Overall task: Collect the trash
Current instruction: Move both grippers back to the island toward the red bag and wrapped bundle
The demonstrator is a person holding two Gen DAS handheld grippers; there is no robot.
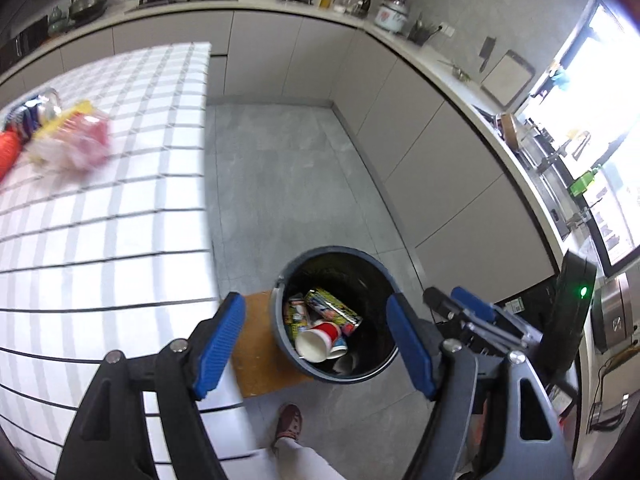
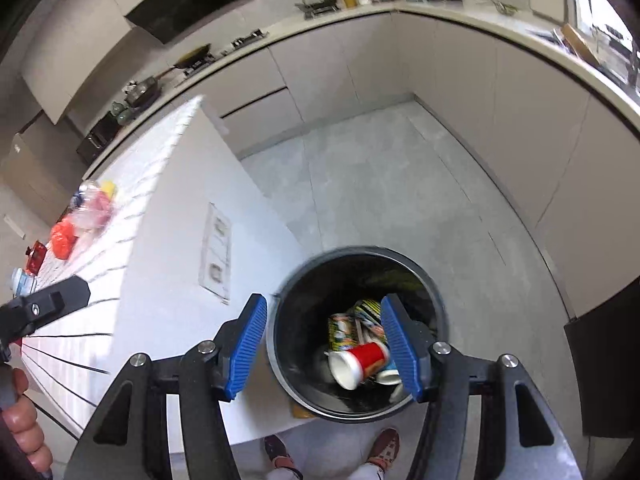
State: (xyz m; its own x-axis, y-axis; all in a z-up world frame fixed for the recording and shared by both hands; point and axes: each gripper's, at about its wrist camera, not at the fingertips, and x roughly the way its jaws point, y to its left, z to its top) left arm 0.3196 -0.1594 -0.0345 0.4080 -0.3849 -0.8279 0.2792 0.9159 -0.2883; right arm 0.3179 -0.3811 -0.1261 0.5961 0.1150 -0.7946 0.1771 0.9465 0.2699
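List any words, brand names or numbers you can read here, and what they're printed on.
None can be read.
Wrappers in the bin: printed, too blurred.
Red cup: no legible text.
Packets on the checked table: blurred.
White pot on the counter: marking too small.

On the checked tablecloth point(image 1: 120, 208), motion blur is smearing the pile of wrappers point(image 1: 68, 142), so its pieces are not separating. The bin point(image 2: 280, 360) wall is hiding the trash beneath the red cup point(image 2: 360, 362). The bottom edge is cutting off the person's shoes point(image 2: 384, 450), and the left edge is cropping a hand point(image 2: 24, 428).
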